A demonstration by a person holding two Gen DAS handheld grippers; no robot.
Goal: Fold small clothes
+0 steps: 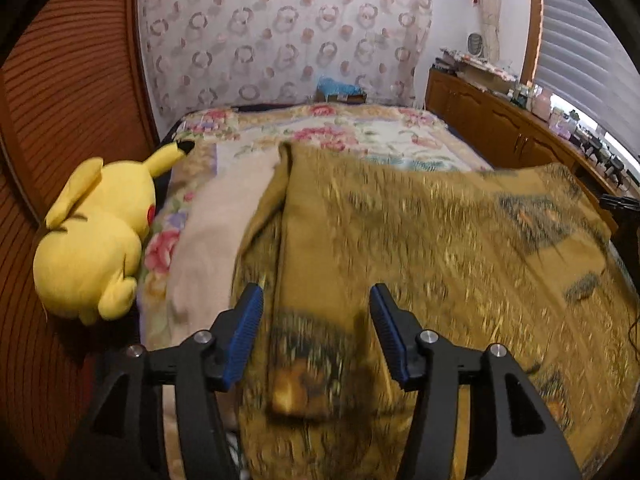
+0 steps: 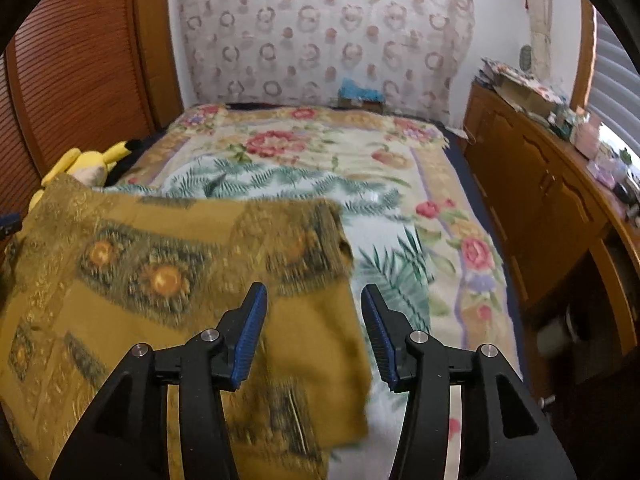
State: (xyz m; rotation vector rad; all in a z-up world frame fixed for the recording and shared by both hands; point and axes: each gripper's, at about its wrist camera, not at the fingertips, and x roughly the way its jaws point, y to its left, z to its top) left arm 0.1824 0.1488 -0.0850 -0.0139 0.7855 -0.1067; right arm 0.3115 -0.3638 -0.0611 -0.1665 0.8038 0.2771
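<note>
A: Where is the mustard-yellow patterned garment lying?
B: It is lying on the flowered bed blanket.
A: And the grippers?
B: The left gripper and the right gripper are hovering above it, jaws apart, holding nothing.

Daylight comes in through the window blinds at the right, leaving the room softly lit. The mustard cloth is smeared by motion blur in both views. The fisheye lenses bend the wooden wall and darken the corners.
</note>
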